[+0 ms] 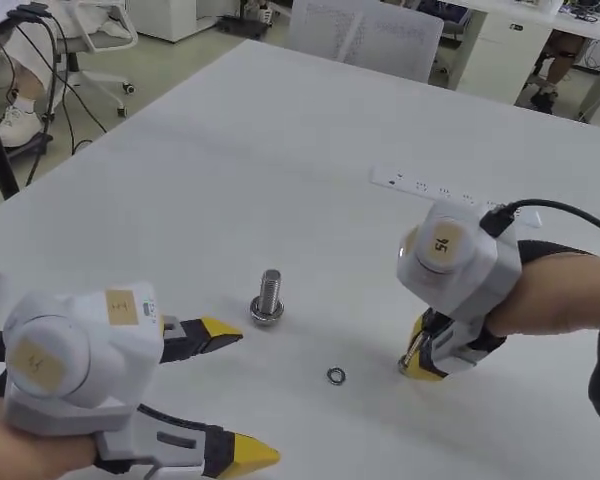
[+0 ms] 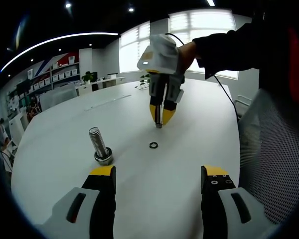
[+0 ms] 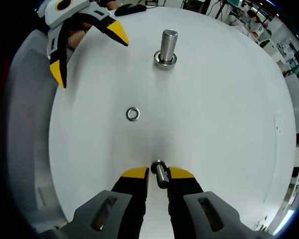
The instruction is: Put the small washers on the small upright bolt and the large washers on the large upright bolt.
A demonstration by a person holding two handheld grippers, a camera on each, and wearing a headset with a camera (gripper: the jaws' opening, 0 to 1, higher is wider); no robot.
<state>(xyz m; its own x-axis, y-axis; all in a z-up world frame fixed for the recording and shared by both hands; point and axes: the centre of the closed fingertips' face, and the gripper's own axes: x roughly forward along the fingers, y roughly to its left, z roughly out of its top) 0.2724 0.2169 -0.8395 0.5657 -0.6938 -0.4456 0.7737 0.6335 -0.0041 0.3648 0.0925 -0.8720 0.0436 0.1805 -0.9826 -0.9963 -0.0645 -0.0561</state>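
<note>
Table [image 1: 280, 150] white. Big bolt [image 1: 268, 297], washer [image 1: 336, 376], small bolt [image 3: 161, 177] between jaws: silver. Left gripper [image 1: 252, 394], right gripper [image 1: 420, 365]: grey-white, yellow-tipped.

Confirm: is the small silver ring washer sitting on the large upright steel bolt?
No, the small silver ring washer lies flat on the white table, apart from the large upright steel bolt.

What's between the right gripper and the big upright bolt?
One loose washer lying on the tabletop; the right gripper view shows it between right gripper and big bolt.

large bolt [image 1: 268, 297] upright on table [image 1: 280, 170] | washer [image 1: 336, 376] lies between it and small bolt [image 3: 160, 175]
</note>
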